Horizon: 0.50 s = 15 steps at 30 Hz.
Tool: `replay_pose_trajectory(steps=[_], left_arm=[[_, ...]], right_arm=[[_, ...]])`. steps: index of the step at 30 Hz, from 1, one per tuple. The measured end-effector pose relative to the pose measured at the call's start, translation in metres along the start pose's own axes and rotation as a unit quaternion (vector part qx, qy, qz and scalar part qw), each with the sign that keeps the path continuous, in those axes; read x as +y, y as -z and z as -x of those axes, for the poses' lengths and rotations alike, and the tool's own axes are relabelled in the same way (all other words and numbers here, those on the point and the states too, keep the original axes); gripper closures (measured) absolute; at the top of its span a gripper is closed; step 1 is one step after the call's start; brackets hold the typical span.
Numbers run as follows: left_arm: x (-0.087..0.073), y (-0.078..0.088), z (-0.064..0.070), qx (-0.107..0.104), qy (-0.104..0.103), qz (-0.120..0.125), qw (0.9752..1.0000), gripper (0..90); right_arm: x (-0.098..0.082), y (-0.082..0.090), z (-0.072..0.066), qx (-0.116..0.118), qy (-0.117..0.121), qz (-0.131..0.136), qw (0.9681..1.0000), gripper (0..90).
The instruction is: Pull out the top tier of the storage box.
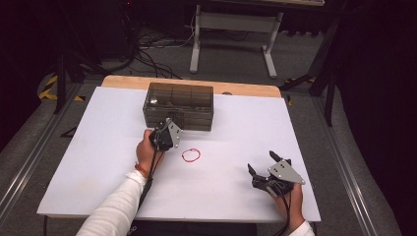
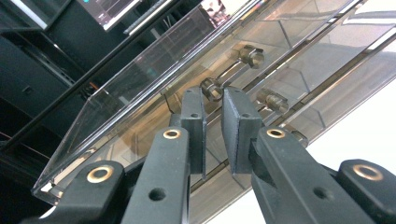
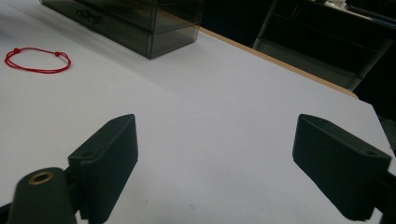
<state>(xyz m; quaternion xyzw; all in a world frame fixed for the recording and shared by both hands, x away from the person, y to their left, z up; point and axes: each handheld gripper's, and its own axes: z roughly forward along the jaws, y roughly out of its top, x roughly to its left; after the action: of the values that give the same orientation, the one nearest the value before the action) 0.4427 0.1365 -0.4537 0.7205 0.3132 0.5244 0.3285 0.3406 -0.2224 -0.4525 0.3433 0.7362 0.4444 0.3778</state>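
At 12 o'clock of table (image 1: 74,162): smoky drawer box (image 1: 178,105). Left gripper (image 2: 214,100) at box front, jaws narrow around drawer knob (image 2: 211,88), contact unclear. Right gripper (image 1: 261,164) at 4 o'clock, jaws wide, empty. Red cord loop (image 1: 191,155) at centre.

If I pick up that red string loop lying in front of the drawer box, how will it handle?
The red string loop looks thin and lies flat on the white table, so it would probably go limp and droop from a hand-held gripper. It seems very light, so a push may just slide or bunch it. Its small knots or beads might give the pads some purchase.
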Motion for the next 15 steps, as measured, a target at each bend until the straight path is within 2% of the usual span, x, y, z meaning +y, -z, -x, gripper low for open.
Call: replay_pose_trajectory(steps=[15], left_arm=[[0.0005,0.0094,-0.0005,-0.009,0.007,-0.003,0.9999,80.1]], right_arm=[[-0.0001,0.0008,0.0009,-0.001,-0.003,0.002,1.0,14.9]])
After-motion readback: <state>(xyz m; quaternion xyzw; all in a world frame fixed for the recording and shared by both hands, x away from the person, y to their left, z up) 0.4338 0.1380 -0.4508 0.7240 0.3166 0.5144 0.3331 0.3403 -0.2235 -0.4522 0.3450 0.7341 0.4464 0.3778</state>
